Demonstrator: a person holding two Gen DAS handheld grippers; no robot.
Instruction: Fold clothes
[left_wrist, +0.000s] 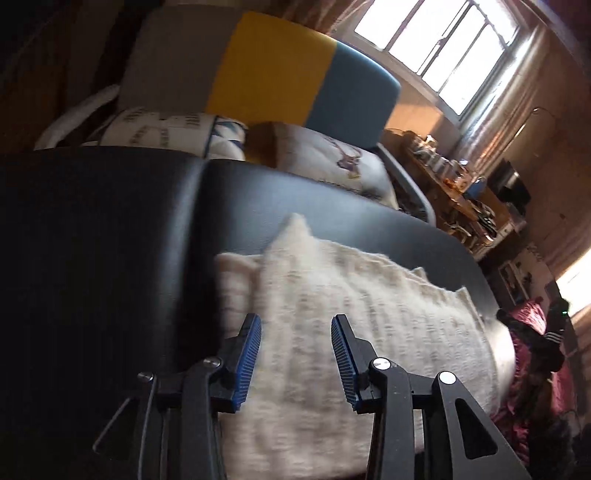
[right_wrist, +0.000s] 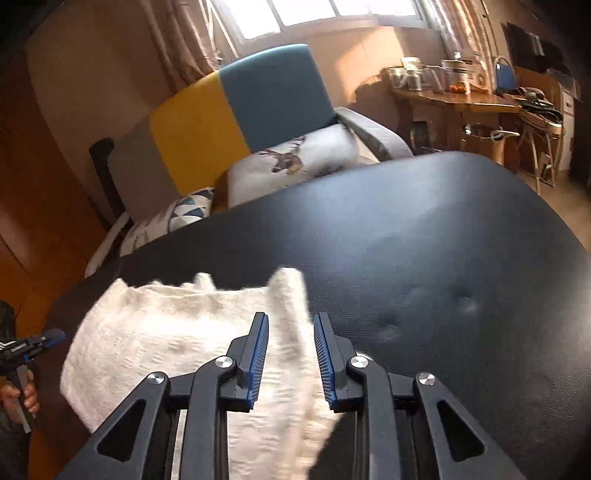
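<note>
Right over the white knit garment (left_wrist: 332, 332) sits the left gripper (left_wrist: 296, 363), blue-padded jaws spread wide with nothing between them, just cloth lying below. Over on the other side, the right gripper (right_wrist: 291, 363) has its jaws parted too, a narrower gap, hovering above the garment's (right_wrist: 192, 347) right-hand edge; whether the pads touch the cloth I can't tell. That garment lies folded into a thick, blurred bundle on the black padded table (right_wrist: 424, 258), with a corner of it poking up at its far edge. Left of the garment in the right wrist view, a hand (right_wrist: 22, 397) grips the handle of the other tool. Right of the garment in the left view, a pink shiny fabric (left_wrist: 532, 321) shows at the table's edge. Beyond the garment, past the table's far rim, cushions (right_wrist: 295, 158) rest against a sofa (right_wrist: 236, 110) in grey, yellow and teal. Farther back still, a cluttered wooden desk (right_wrist: 461, 99) stands under a bright window (left_wrist: 439, 40) with curtains.
</note>
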